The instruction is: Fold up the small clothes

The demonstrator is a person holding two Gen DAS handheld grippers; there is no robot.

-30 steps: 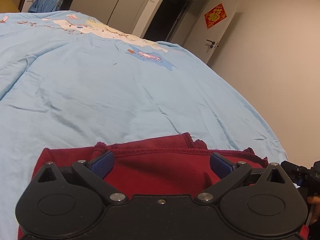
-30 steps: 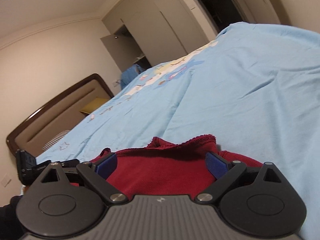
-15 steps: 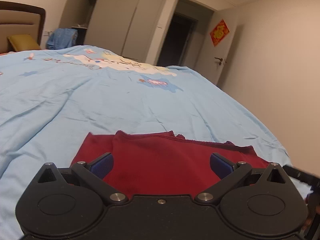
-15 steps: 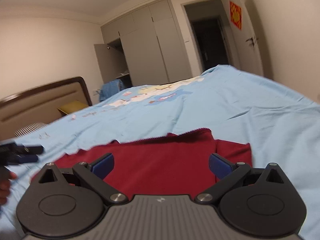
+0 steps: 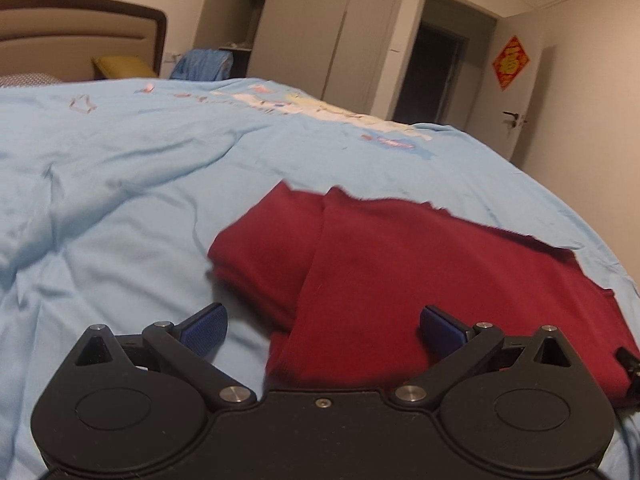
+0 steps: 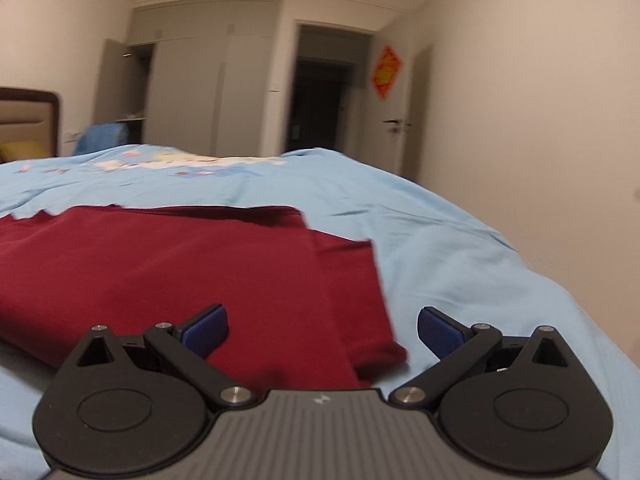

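A dark red garment lies folded in layers on the light blue bedspread. In the left wrist view my left gripper hovers open over the garment's near left corner, with nothing between its blue pads. From the right wrist camera the same red garment spreads to the left, its right edge stepped in two layers. My right gripper is open above the garment's near right corner and holds nothing.
The bedspread falls away at the right towards a beige wall. A wooden headboard and a yellow pillow stand at the far left. Grey wardrobes, a dark doorway and an open door are beyond the bed.
Both grippers have pulled back and risen from the garment. The left one has shifted left, the right one right, so each now sits over a corner. Both stayed open.
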